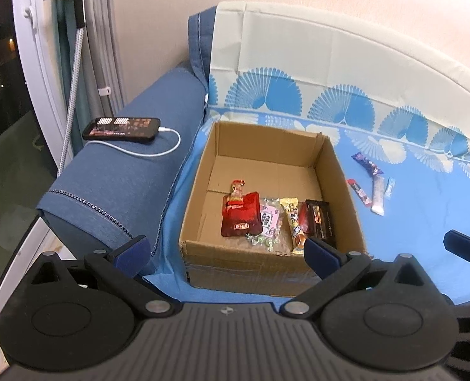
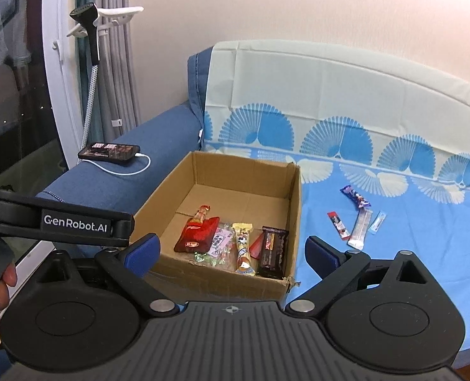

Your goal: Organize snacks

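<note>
An open cardboard box [image 1: 336, 171] [image 2: 293, 209] sits on the blue sofa cover. Inside it lie a red pouch [image 1: 242, 217] [image 2: 197, 236], a yellow bar [image 1: 293, 222] [image 2: 244, 249], a dark chocolate bar [image 1: 320, 222] [image 2: 273, 252] and small wrapped candies [image 1: 263, 239] [image 2: 208, 258]. Right of the box lie a purple bar [image 1: 366, 164] [image 2: 355, 197], a red stick [image 1: 359, 192] [image 2: 338, 225], a white stick [image 1: 378, 198] [image 2: 359, 228] and a pale blue packet [image 1: 390, 187] [image 2: 378, 221]. My left gripper [image 1: 227, 250] is open and empty above the box's near wall. My right gripper [image 2: 231, 254] is open and empty over the box's near edge.
A phone [image 1: 122, 128] [image 2: 109, 152] on a white cable lies on the blue sofa armrest [image 1: 124, 177] at left. A garment steamer and curtain stand behind it by a glass door. The left gripper's body [image 2: 57, 220] crosses the right wrist view at left.
</note>
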Tool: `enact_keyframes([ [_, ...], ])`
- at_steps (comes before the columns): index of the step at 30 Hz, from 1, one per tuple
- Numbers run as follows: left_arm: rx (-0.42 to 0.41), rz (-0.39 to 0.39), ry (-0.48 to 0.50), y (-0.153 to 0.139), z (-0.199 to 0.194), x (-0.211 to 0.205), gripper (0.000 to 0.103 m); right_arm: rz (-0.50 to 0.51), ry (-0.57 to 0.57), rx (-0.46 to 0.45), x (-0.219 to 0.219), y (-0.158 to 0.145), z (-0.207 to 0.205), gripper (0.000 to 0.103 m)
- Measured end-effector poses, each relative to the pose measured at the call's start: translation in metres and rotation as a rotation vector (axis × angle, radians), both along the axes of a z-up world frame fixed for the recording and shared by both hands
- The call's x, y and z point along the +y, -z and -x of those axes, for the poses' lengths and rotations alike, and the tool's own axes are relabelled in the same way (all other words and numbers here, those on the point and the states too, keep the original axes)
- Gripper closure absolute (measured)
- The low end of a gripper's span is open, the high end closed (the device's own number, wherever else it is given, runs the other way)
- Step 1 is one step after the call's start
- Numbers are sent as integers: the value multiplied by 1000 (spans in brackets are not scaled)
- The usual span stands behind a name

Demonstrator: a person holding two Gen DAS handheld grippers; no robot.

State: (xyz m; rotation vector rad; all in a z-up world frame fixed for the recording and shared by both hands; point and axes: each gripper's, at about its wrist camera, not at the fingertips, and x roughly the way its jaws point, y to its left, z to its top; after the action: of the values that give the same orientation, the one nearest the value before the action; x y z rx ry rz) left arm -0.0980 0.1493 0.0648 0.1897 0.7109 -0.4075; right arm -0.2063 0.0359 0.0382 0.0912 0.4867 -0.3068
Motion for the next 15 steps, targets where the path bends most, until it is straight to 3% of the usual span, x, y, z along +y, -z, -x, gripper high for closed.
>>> enact_keyframes([
  [15, 2, -22, -7, 4, -1, -4, 0, 17, -28, 18, 2, 7, -3, 4],
])
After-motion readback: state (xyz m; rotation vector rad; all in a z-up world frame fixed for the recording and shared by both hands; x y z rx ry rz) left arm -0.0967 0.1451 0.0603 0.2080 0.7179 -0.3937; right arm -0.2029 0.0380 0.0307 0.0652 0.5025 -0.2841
